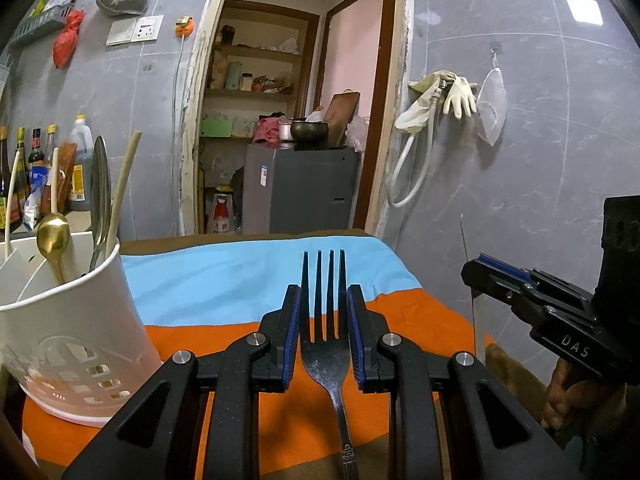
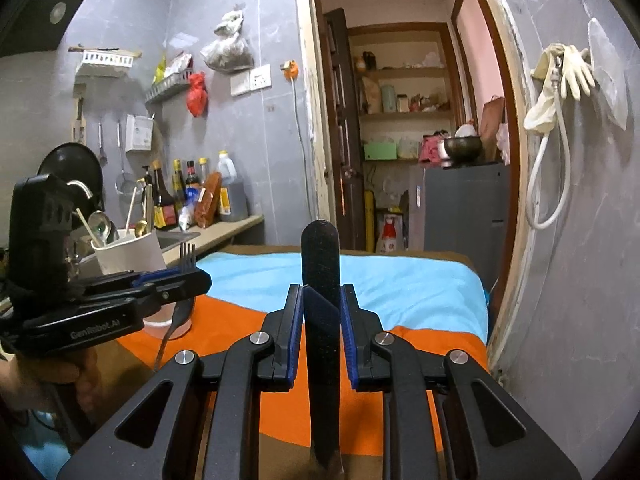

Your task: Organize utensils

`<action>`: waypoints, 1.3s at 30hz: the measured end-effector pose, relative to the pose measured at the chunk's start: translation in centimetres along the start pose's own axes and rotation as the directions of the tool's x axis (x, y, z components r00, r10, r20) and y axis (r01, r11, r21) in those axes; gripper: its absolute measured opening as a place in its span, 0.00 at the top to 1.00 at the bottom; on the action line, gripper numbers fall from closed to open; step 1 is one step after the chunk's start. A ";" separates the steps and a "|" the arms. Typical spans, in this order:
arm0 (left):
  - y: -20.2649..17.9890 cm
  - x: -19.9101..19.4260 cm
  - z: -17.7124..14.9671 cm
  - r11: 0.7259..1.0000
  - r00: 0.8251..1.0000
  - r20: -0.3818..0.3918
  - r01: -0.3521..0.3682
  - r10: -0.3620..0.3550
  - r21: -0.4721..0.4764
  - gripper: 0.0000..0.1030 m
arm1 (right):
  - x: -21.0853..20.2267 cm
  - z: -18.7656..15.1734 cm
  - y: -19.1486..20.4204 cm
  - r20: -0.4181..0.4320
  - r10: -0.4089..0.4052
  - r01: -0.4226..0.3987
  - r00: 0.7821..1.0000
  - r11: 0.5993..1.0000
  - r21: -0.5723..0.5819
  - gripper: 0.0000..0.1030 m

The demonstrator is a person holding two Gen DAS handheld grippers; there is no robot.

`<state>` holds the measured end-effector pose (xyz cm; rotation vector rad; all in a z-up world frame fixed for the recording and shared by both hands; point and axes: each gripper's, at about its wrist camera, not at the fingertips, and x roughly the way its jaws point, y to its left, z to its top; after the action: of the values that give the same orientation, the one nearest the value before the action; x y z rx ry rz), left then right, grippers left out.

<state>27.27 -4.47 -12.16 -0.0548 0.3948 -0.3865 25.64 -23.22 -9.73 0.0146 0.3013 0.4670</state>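
Honestly, the biggest worry is the white utensil holder (image 1: pixel 68 320) on my left, standing on the orange and blue cloth (image 1: pixel 224 276). It is already crowded with a gold spoon (image 1: pixel 53 236), a steel spoon (image 1: pixel 100 196) and pale chopsticks (image 1: pixel 125 184), so a careless drop could jam against them or tip the holder.

Next, the knife (image 2: pixel 321 320) in my right gripper (image 2: pixel 321 300). Its fingers pinch the dark handle, whose rounded end points forward and slightly up, away from me. The long axis runs along the fingers, and the blade end trails back below them toward my hand. I judge that if it swings during a turn, the blade could slip or catch the cloth.

Smallest, the fork (image 1: pixel 323 320) in my left gripper (image 1: pixel 323 308). The fingers press on the head from both sides, tines pointing forward, handle trailing back underneath. That grip sits far from the handle's end, so the fork could pivot or slide out.
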 end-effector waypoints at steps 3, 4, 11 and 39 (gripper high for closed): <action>-0.1 -0.1 0.0 1.000 1.000 0.004 0.004 -0.004 0.003 0.82 | -0.5 0.0 0.2 0.022 -0.001 0.001 1.000 1.000 0.007 0.85; -0.1 -0.2 0.0 1.000 1.000 0.009 0.006 -0.006 0.003 0.82 | -0.6 0.0 0.2 0.028 -0.002 0.001 1.000 1.000 0.008 0.85; -0.4 -0.3 -0.2 1.000 1.000 0.019 0.010 -0.010 0.014 0.82 | -1.1 0.0 0.5 0.053 -0.003 0.003 0.999 1.000 0.000 0.85; -1.0 -2.4 0.1 0.999 0.996 0.087 -0.002 -0.001 0.038 0.82 | -2.4 0.3 0.4 0.103 0.018 -0.019 0.995 1.000 0.010 0.85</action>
<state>24.87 -4.51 -11.04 -0.0345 0.3017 -0.3894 23.50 -23.98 -8.73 0.0523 0.2030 0.4812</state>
